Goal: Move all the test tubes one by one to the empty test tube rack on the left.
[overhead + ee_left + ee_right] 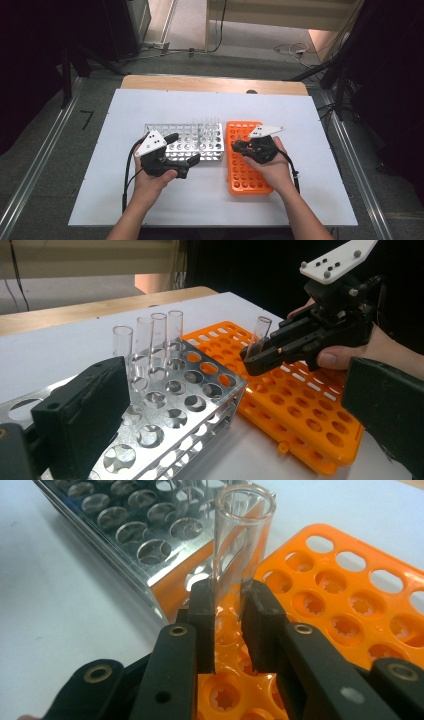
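Observation:
My right gripper (227, 622) is shut on a clear glass test tube (241, 540), holding it near its lower part and almost upright over the near-left corner of the orange rack (350, 605). From the left gripper view the same tube (260, 335) stands tilted in the right gripper (256, 359), above the orange rack (300, 410). My left gripper (235, 415) is open, its jaws spread wide on either side of the silver metal rack (175, 410). Several empty glass tubes (150, 340) stand in that rack's far rows.
Both racks sit side by side mid-table on a white board (125, 115), silver rack (187, 142) left, orange rack (247, 172) right. A wooden table edge (210, 84) lies beyond the board. Metal rails (45, 150) run along both sides.

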The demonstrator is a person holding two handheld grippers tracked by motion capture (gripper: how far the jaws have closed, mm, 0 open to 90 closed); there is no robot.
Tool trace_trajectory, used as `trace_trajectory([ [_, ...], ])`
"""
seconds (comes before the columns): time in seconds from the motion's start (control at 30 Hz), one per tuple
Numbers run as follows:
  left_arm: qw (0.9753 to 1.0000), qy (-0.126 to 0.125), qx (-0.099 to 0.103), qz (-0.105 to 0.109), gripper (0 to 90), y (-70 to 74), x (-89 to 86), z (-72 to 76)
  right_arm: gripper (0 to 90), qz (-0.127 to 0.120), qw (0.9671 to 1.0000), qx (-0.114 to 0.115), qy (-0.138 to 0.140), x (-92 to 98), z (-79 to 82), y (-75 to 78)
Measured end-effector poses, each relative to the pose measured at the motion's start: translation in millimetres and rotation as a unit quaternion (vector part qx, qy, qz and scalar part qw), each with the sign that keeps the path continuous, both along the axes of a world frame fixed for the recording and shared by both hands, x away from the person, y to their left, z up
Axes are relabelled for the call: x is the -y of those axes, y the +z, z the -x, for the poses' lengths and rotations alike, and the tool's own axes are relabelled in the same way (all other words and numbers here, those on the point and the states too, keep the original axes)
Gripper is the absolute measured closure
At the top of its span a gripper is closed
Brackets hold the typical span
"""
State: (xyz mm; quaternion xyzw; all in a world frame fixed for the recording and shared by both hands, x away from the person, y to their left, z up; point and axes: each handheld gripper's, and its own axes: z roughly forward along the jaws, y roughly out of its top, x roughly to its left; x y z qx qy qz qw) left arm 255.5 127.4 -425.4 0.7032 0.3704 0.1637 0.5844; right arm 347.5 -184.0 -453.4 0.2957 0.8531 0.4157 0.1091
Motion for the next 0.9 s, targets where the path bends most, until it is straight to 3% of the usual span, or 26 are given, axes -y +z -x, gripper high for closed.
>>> trace_trajectory([
  [0.17, 1.0000, -0.002, 0.004, -0.005, 0.0, 1.2, 1.0, 0.9, 73.7, -0.033, 0.9994, 0.007, 0.003, 9.7, 4.3, 14.9],
  [0.5, 1.0000, -0.006, 0.005, -0.005, 0.0, 4.7, 3.4, 2.6, 73.7, -0.061, 0.9977, 0.014, 0.026, 10.6, 15.9, 32.4],
  [0.9, 0.9995, -0.027, 0.014, -0.004, 0.1, 11.7, 14.1, 7.4, 73.7, -0.058, 0.9955, 0.013, 0.073, -9.7, 38.6, 43.4],
])
